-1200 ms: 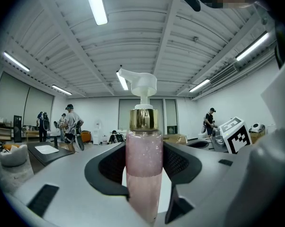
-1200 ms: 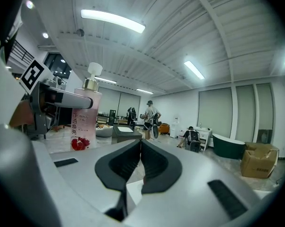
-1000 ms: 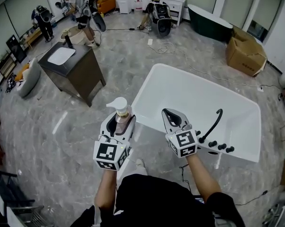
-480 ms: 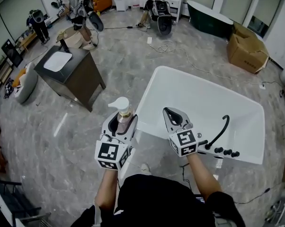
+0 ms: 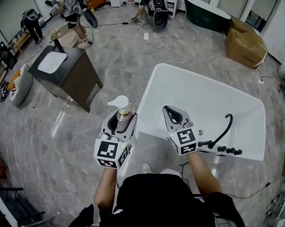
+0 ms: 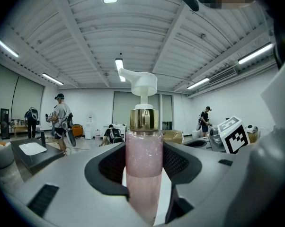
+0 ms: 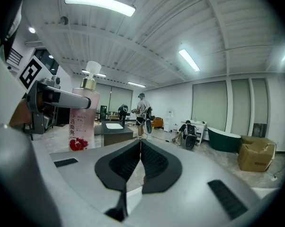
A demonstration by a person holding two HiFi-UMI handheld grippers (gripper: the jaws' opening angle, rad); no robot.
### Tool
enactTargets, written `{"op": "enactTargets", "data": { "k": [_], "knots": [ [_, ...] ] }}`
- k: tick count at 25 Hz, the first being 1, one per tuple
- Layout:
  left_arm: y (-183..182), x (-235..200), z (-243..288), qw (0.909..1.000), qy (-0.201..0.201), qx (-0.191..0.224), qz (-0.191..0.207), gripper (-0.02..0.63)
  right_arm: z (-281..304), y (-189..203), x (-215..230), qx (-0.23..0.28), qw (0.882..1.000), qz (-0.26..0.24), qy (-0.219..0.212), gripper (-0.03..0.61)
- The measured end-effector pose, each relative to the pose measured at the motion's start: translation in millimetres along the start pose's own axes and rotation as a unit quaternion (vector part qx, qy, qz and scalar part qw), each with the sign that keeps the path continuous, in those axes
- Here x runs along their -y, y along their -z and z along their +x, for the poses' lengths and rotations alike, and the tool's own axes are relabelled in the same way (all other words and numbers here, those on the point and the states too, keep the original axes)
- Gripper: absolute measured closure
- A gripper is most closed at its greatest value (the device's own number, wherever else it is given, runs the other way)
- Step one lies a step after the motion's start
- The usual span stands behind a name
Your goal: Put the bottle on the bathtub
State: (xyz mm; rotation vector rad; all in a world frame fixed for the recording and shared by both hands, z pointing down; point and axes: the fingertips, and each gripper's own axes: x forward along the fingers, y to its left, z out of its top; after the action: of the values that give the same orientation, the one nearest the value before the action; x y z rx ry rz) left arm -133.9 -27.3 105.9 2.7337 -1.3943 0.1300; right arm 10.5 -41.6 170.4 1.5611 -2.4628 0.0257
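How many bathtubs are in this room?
2: a white bathtub in the near foreground, and a dark green bathtub by the far wall. Others may be hidden.

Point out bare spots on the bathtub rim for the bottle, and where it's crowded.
Bare: the bathtub rim's left edge, beside the held bottle, and its long far edge. Crowded: the near right corner, taken by the black faucet and knobs.

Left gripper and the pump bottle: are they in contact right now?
Touching. The left gripper view shows the left gripper with both jaws pressed against the sides of the pink pump bottle, which stands upright between them.
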Motion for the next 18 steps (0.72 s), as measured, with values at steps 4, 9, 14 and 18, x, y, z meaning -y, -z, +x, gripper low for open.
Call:
{"op": "enactTargets", "data": {
  "k": [4, 9, 14, 18],
  "knots": [
    [10, -7, 13, 1.0000, 0.002, -0.005, 0.004, 0.383, 7, 12, 3, -0.014, 1.000, 0.003, 0.002, 0.555],
    [29, -7, 30, 0.9997, 0.008, -0.022, -0.003, 0.383, 15, 27, 8, -0.029, 1.000, 0.005, 0.001, 0.555],
    [46, -3, 47, 0.9986, 0.011, -0.041, -0.031, 0.383, 24, 40, 17, -0.042, 0.999, 0.009, -0.007, 0.555],
    [59, 0, 62, 0.9977, 0.009, -0.053, -0.040, 0.383, 33, 57, 27, -0.057, 0.998, 0.021, -0.017, 0.555]
  ]
}}
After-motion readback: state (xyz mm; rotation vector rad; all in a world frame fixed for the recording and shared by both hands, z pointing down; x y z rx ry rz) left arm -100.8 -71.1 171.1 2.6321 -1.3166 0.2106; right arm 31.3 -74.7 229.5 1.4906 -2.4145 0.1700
